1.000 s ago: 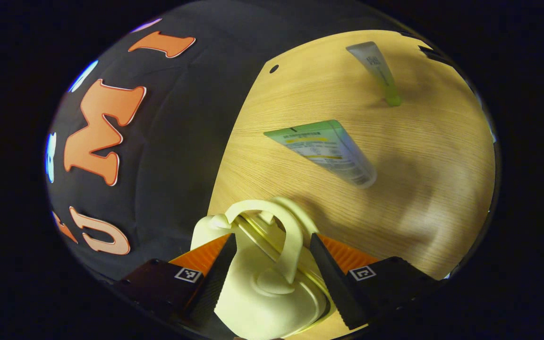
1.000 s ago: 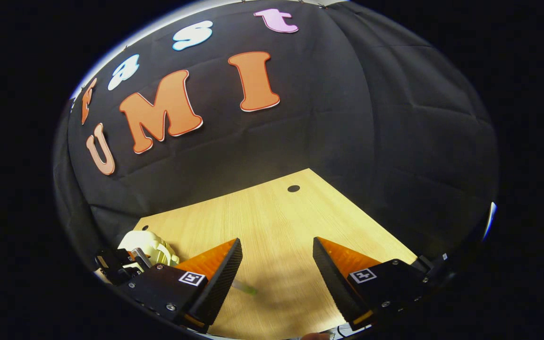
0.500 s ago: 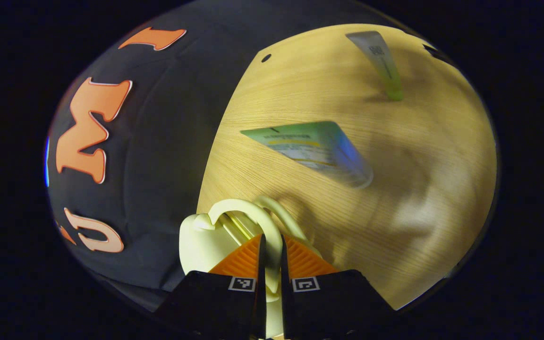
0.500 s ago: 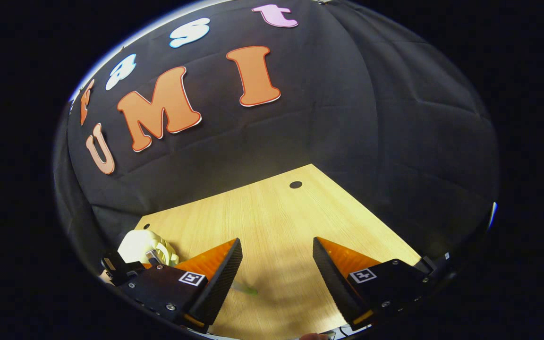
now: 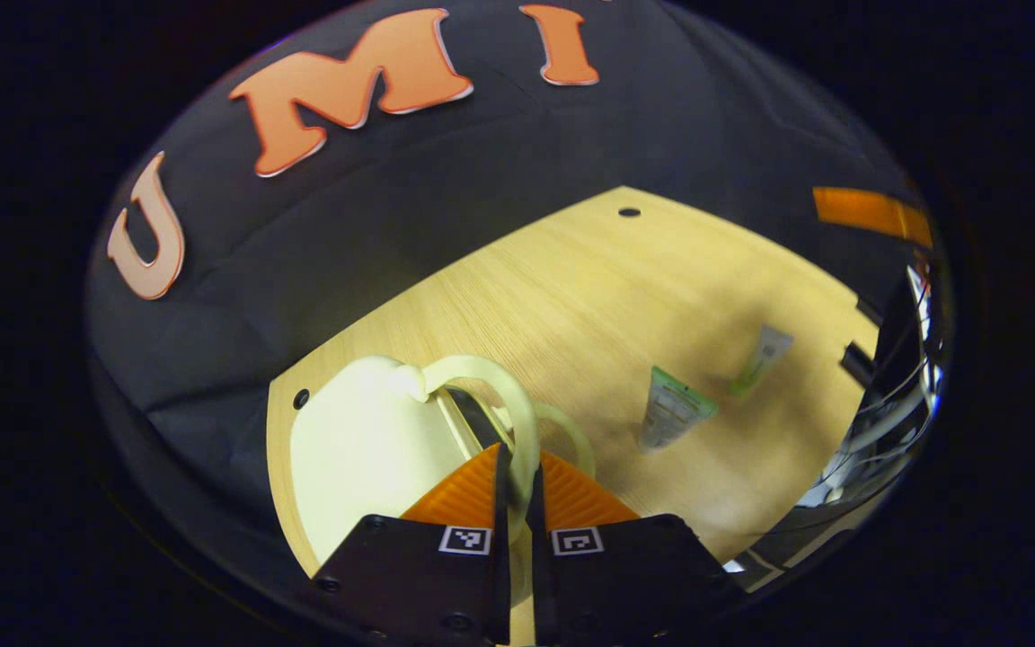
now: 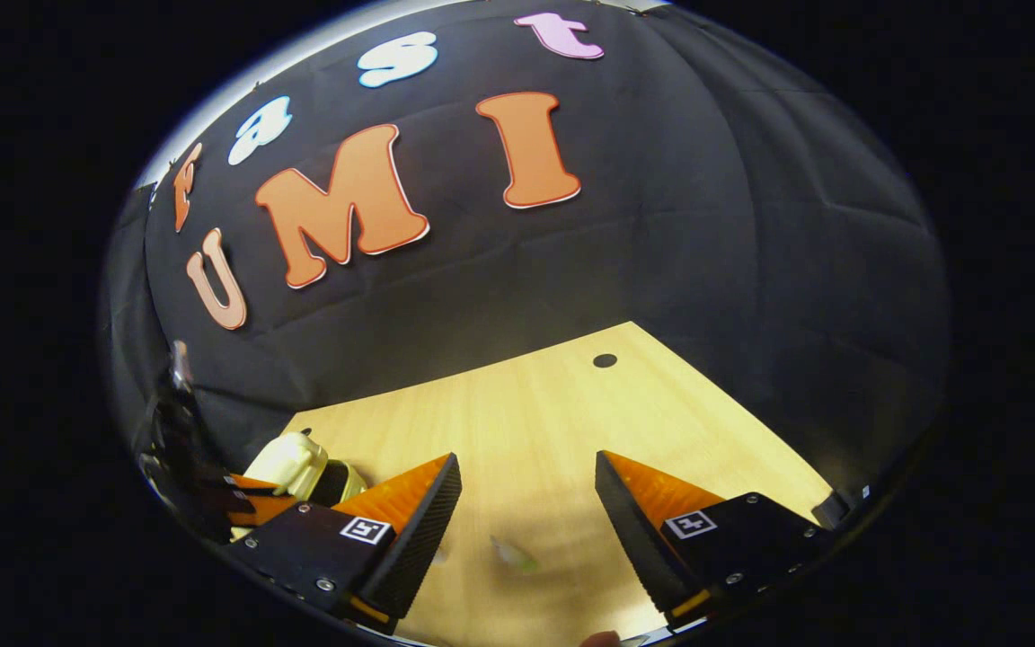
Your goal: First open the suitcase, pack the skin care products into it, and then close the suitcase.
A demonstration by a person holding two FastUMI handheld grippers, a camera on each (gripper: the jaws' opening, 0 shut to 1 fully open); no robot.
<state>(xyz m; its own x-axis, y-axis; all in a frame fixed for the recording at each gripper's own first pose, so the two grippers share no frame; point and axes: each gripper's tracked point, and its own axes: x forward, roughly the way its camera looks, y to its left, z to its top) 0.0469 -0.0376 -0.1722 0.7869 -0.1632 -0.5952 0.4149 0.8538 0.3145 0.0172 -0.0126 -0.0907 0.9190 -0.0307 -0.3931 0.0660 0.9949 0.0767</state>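
Observation:
A small cream suitcase (image 5: pixel 365 440) lies at the table's near left corner. Its lid is tilted up, and a dark gap shows between the two halves. My left gripper (image 5: pixel 517 476) is shut on the lid's arched handle (image 5: pixel 525 415); the other half's handle (image 5: pixel 576 431) sits free just behind. A green-and-white tube (image 5: pixel 670 418) and a slimmer tube with a green cap (image 5: pixel 762 358) lie on the wood to the right. In the right gripper view my right gripper (image 6: pixel 526 512) hangs open above the table, the slim tube (image 6: pixel 516 554) below its fingers. The suitcase (image 6: pixel 297 463) is at the far left there.
The light wooden table (image 5: pixel 589 288) has a cable hole (image 5: pixel 629 212) near its far edge and is backed by the black cloth wall. Cables and dark equipment (image 5: pixel 877 395) crowd the right edge. Bare wood lies between the suitcase and the tubes.
My left gripper went from open around the handle to shut on it, then swung upward, and the lid parted from the base. The right gripper barely moved and stayed open.

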